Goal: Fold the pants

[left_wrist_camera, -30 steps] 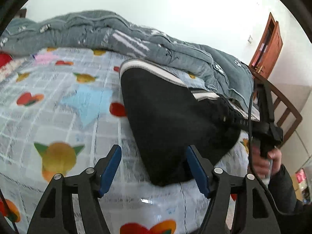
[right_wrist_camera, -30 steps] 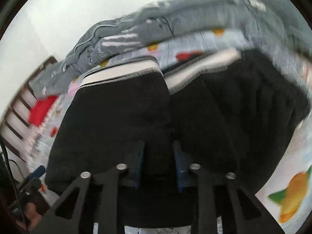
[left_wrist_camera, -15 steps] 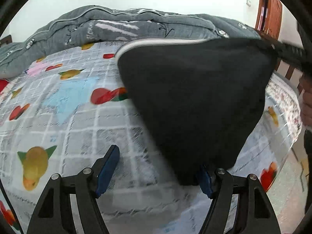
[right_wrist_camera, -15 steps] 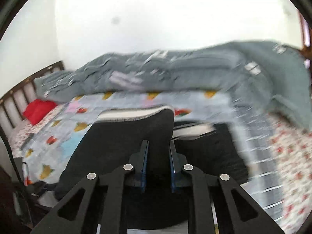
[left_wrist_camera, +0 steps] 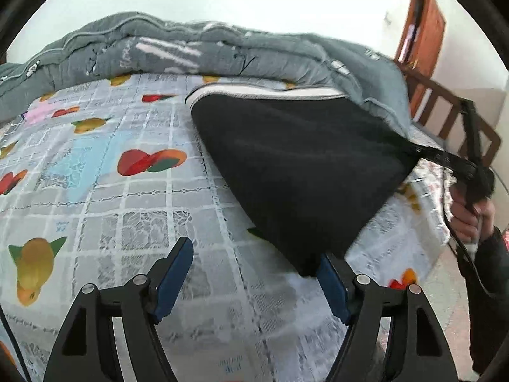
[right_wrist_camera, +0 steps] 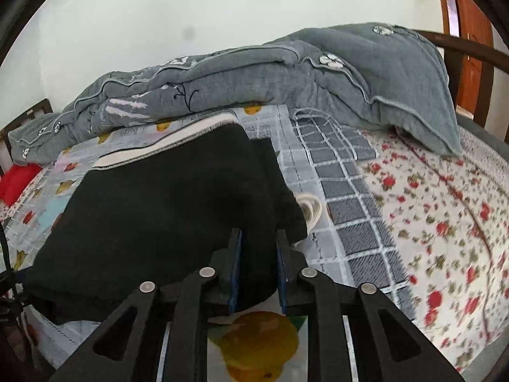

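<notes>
Black pants [left_wrist_camera: 302,165] with a white waistband [left_wrist_camera: 254,90] lie on the fruit-print bedsheet [left_wrist_camera: 127,210], pulled taut toward the right. My right gripper [right_wrist_camera: 259,234] pinches a fold of the pants [right_wrist_camera: 165,210] near their front edge; its jaws are easing apart, with the cloth still between the pads. The left wrist view shows that gripper [left_wrist_camera: 474,172] at the far right, in a person's hand [left_wrist_camera: 467,219]. My left gripper [left_wrist_camera: 253,254] stands open over the sheet. The pants' near corner rests against its right finger [left_wrist_camera: 331,283], and nothing lies between the pads.
A rumpled grey quilt [left_wrist_camera: 191,51] runs along the back of the bed, also in the right wrist view [right_wrist_camera: 286,76]. A wooden bed rail [left_wrist_camera: 445,111] and a brown door [left_wrist_camera: 426,31] are at the right. A floral sheet [right_wrist_camera: 445,207] covers the right side, and something red [right_wrist_camera: 16,178] lies far left.
My right gripper has swung right with the pants, drawing them out flat and taut. The pants now reach the left gripper's right finger rather than sitting between its fingers.
</notes>
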`<action>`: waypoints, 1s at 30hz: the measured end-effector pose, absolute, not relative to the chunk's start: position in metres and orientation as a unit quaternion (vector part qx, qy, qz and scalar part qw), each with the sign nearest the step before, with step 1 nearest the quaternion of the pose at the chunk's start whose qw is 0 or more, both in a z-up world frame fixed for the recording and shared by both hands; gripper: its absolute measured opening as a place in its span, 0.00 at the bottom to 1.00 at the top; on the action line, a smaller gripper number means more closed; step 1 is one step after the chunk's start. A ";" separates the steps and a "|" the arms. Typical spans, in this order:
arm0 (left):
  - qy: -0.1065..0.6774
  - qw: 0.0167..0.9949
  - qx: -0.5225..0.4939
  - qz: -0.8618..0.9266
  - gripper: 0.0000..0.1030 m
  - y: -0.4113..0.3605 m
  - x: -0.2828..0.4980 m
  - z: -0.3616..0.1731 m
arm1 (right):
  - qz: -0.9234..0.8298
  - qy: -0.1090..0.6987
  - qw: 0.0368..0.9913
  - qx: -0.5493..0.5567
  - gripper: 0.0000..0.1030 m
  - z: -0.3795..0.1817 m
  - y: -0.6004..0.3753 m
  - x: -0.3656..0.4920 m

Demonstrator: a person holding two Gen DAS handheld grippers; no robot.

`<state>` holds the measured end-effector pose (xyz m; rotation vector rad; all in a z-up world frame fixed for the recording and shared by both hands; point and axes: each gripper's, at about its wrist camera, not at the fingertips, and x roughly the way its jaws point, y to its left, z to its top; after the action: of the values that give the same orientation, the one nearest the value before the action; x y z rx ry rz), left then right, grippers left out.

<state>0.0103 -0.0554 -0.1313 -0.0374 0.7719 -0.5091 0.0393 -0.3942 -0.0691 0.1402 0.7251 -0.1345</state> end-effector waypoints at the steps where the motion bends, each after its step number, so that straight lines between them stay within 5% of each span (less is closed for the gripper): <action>1: 0.368 0.896 -0.020 -0.248 0.72 -0.053 0.006 -0.130 | -0.067 0.348 0.933 0.065 0.24 -0.065 -0.393 0.038; 15: 0.388 0.882 -0.083 -0.254 0.71 -0.082 0.052 -0.118 | -0.034 0.407 0.899 0.158 0.60 -0.091 -0.426 0.085; 17: 0.420 0.866 -0.107 -0.249 0.71 -0.084 0.067 -0.132 | -0.036 0.420 0.895 0.148 0.73 -0.101 -0.425 0.089; 20: 0.431 0.840 -0.176 -0.278 0.69 -0.075 0.082 -0.148 | -0.018 0.425 0.891 0.160 0.75 -0.110 -0.426 0.090; 22: 0.430 0.838 -0.186 -0.280 0.59 -0.075 0.088 -0.150 | -0.017 0.427 0.889 0.164 0.75 -0.112 -0.426 0.090; 26: 0.416 0.840 -0.204 -0.281 0.32 -0.067 0.095 -0.148 | -0.017 0.418 0.900 0.125 0.61 -0.101 -0.412 0.087; 30: 0.402 0.850 -0.208 -0.270 0.26 -0.044 0.104 -0.144 | 0.003 0.421 0.899 0.122 0.54 -0.093 -0.393 0.092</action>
<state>0.1043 -0.0436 -0.1441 -0.4379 0.8471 -0.5697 0.0916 -0.3927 -0.0933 0.2522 0.8706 0.0054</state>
